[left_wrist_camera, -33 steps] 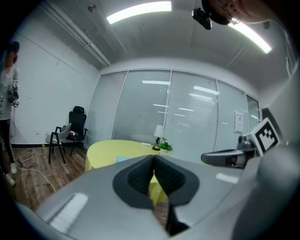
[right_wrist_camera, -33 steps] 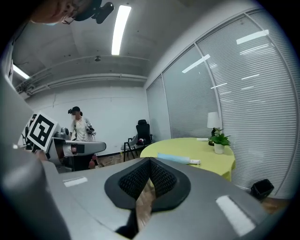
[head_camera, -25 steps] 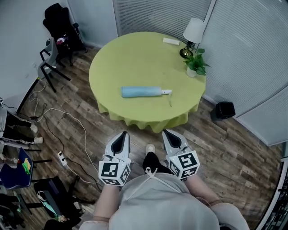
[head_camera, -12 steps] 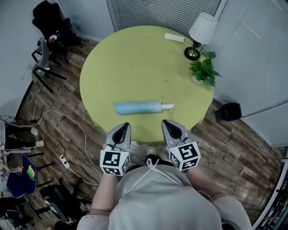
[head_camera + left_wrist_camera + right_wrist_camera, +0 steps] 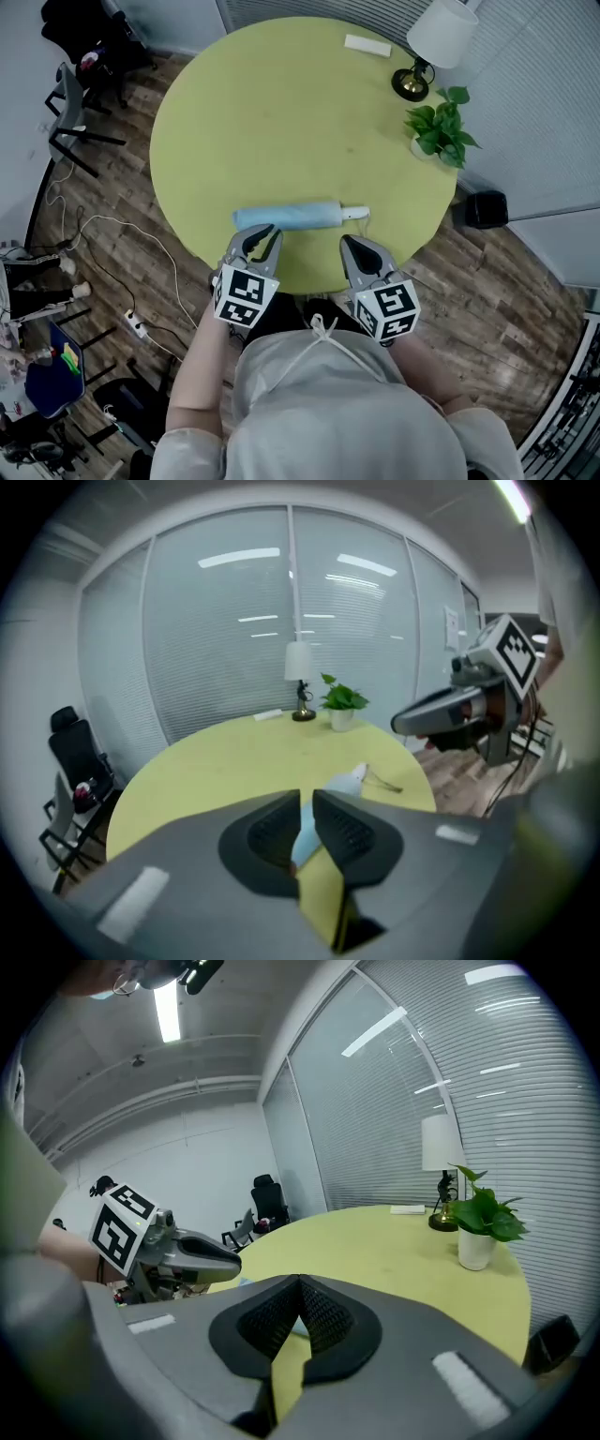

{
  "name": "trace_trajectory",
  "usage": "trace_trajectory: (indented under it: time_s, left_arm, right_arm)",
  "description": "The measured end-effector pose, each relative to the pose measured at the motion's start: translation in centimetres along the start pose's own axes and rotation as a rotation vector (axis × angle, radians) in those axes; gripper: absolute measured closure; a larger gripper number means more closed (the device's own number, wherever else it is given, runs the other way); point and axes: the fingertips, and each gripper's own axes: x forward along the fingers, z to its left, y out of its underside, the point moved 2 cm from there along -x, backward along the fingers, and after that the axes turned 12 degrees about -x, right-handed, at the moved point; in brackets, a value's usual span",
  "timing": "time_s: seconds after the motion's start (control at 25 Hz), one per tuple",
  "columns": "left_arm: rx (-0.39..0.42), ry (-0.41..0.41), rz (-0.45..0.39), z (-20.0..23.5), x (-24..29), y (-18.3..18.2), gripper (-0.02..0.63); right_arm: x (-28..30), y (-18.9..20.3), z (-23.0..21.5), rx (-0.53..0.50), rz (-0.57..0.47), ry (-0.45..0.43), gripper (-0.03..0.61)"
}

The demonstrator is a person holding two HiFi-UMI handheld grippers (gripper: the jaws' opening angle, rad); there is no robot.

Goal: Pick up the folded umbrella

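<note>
Head view is taken up by a round tabletop (image 5: 281, 112) covered in a yellow-green cloth, on which the folded umbrella (image 5: 286, 217) is laid near the near edge. The light blue umbrella is stretched from left to right, with its white handle (image 5: 356, 214) at the right end. The left claw (image 5: 262, 234) is held over the tabletop's near edge, just on the near side of the umbrella's left end; whether it touches the fabric cannot be told. Its jaws are parted by a narrow gap and are opening. In the left gripper view the umbrella is seen beyond that gap, and nothing is pressed between the pads. The right claw (image 5: 354, 246) is held near the umbrella's handle end, slightly apart from it. In the right gripper view its jaws are seen clenched, tip against tip, with nothing between them. A marker cube is carried on each claw, and both are gripped by the person's hands at the bottom of the head view. At the tabletop's far right a lamp (image 5: 441, 37) with a white shade is stood beside a potted plant (image 5: 441, 131), and a flat white object (image 5: 367, 45) is laid at the far edge. On the wooden floor a black bin (image 5: 487, 208) is set to the right of the tabletop, and a chair (image 5: 80, 103) to the left.
</note>
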Motion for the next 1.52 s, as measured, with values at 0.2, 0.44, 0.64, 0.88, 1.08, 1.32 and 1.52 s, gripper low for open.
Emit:
trace_trajectory:
  time_s: [0.2,0.44,0.64,0.88,1.08,1.32,1.52]
  left_arm:
    - [0.164,0.14,0.166,0.7,3.8,1.1,0.471]
    - [0.367,0.273,0.311,1.0,9.0,3.2,0.263]
    - [0.494,0.327,0.408,0.7,12.6,5.1,0.187]
    - [0.627,0.411,0.555,-0.2,14.5,7.6,0.183]
    - [0.667,0.452,0.641,-0.4,15.1,9.1,0.249]
    - [0.644,0.486,0.646,-0.6,15.5,9.1,0.3]
    - [0.66,0.443,0.619,-1.0,14.9,9.3,0.319]
  right_arm:
    - [1.8,0.4,-0.8,0.048,0.031,0.065,0.578]
    - [3.3,2.5,-1.9,0.123,0.095,0.147,0.578]
    - [4.3,4.3,-2.2,0.172,0.133,0.18,0.578]
    - [4.8,5.3,-2.4,0.203,0.152,0.197,0.578]
    - [4.6,5.9,-2.5,0.217,0.161,0.205,0.578]
    - [4.6,6.5,-3.0,0.221,0.165,0.211,0.578]
    - [4.1,6.6,-2.9,0.224,0.17,0.219,0.578]
